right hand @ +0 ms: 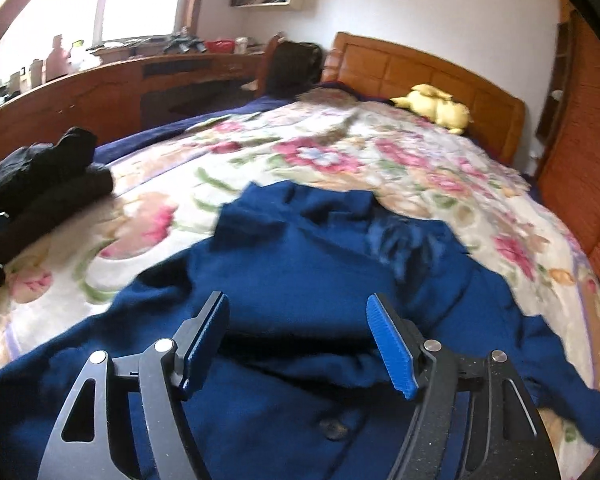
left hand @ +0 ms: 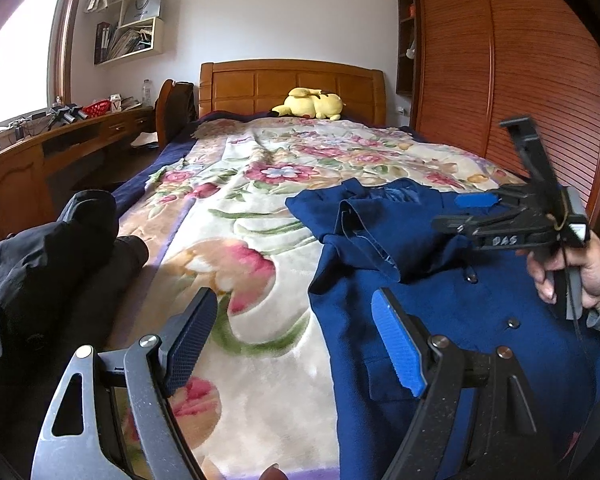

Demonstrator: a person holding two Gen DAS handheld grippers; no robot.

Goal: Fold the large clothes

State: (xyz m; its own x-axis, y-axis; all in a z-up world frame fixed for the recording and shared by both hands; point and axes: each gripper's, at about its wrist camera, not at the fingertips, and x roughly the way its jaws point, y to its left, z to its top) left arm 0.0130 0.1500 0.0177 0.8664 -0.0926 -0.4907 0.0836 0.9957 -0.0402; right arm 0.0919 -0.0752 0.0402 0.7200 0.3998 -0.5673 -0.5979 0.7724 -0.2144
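The blue coat [right hand: 300,264] lay on the near right part of the bed [left hand: 260,208], its length running away toward the headboard, directly under the right gripper [right hand: 300,340], nearer than the left gripper [left hand: 296,340]; both stood wide open and held nothing.

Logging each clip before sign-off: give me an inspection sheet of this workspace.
Surface: bed with floral blanket.
Job's things: blue coat lying spread and partly folded; dark clothes piled at the bed's left edge.
Clutter: yellow plush toy by the headboard.
Grippers: left gripper open, empty; right gripper open above the coat, gripping nothing.
Cables: nothing seen.
Surroundings: desk, wall shelves, wardrobe, window.
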